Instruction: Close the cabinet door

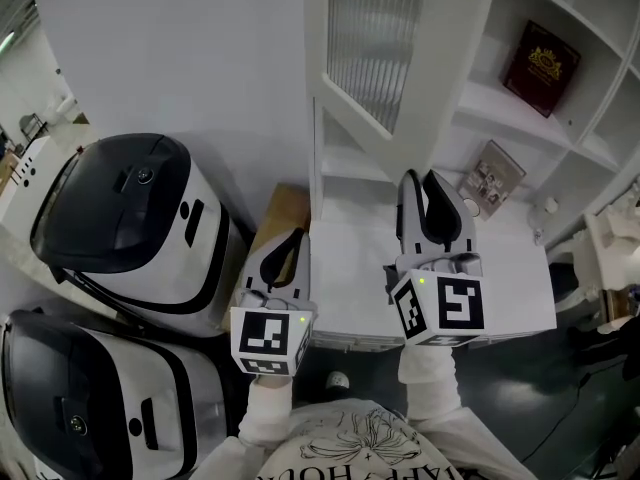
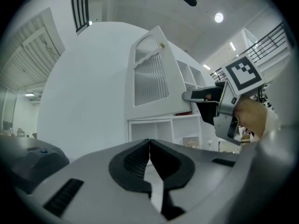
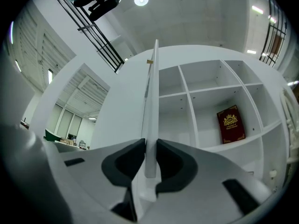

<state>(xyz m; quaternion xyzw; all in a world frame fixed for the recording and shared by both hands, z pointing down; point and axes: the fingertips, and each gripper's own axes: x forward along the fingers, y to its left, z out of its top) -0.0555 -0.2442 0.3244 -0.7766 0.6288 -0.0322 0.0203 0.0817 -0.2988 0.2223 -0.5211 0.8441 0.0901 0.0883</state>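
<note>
We have the right tool [image 1: 420, 180] clamped narrowly on the lower free edge of the cabinet door [image 1: 372, 43]. In the right gripper view both pads press the thin white panel [image 3: 151, 101] between them. The door hangs open at 12 o'clock from that tool. It swings out from the white cabinet [image 1: 470, 103] with its free edge turned toward us, its long axis upright and its ribbed glass facing 9 o'clock. A red book [image 3: 230, 124] leans in a compartment at 3 o'clock of the door. Our left tool [image 1: 290, 240] sits at 8 o'clock from the right one, its jaws together on nothing, above the surface [image 1: 350, 298].
</note>
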